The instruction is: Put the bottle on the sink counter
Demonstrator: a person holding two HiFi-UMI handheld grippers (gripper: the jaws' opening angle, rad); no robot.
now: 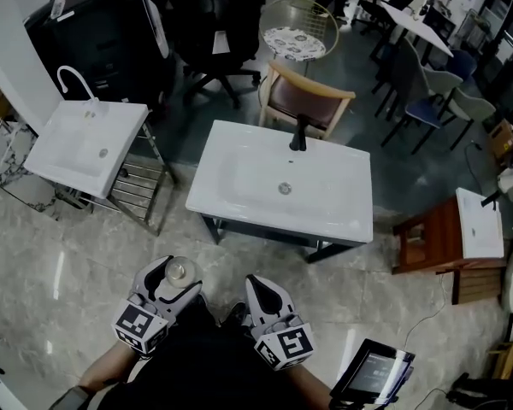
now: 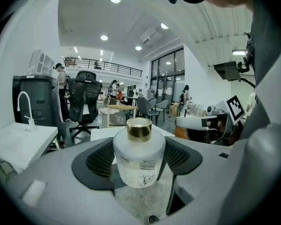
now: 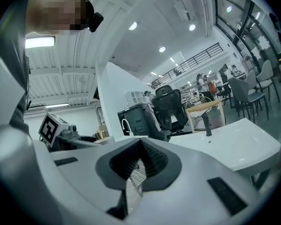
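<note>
1. Bottle (image 2: 139, 156) is in the left gripper (image 1: 172, 282). The jaws are clamped on both sides of its frosted body. It's held low, close to the person and well short of the sink (image 1: 231, 173).
2. How I'd do this bit, imo: carry it fwd w/o tipping and aim for the flat rim, not the basin. The near left corner looks like the easiest spot. It has plenty of bare surface and is well apart from the faucet (image 1: 298, 133). Lower till the base sits flat, then open up. Don't drop it, since that rim looks hard and slick.
3. Right gripper (image 1: 261, 287) has its jaws closed w/ nothing between them. It sits just beside the left one, so prob best kept out of the way.
4. Orientation: the bottle is upright w/ the gold cap (image 2: 139, 129) on top, so the long axis is vertical. The label faces back toward the gripper cam.
</note>
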